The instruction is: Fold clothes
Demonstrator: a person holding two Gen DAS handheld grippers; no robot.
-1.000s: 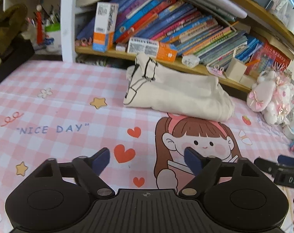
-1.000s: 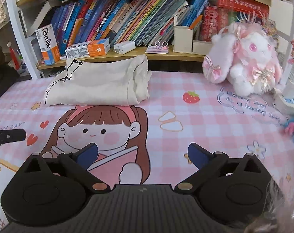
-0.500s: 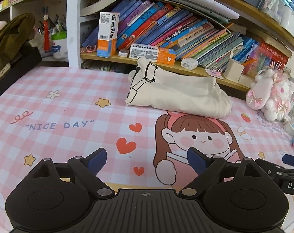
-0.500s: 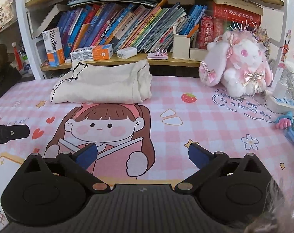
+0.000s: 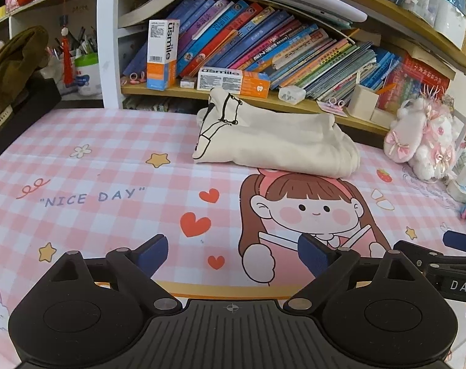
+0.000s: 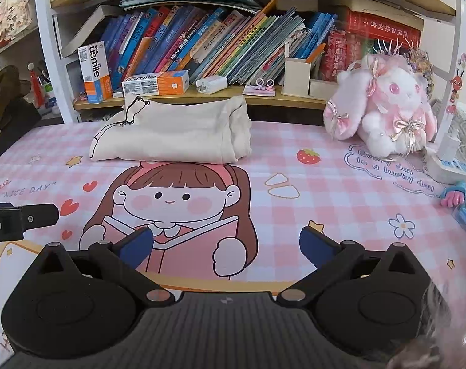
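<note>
Cream cotton garment with black line print [image 5: 276, 141], folded into thick bundle, lying at far edge of pink checked cartoon-print tabletop [image 5: 110, 160], just in front of wooden bookshelf [image 5: 294, 104]. Left hand-held gripper [image 5: 231, 253] spread wide, empty, near front edge, well apart from cloth. Right hand-held gripper [image 6: 225, 244] likewise spread wide, empty. Fold judged finished or nearly so. For any tidying: approach low from both ends, pinch all layers together at loose right-hand edges [image 6: 239, 132], press flat without dragging bundle toward white-and-pink plush rabbit [image 6: 383, 104].
</note>
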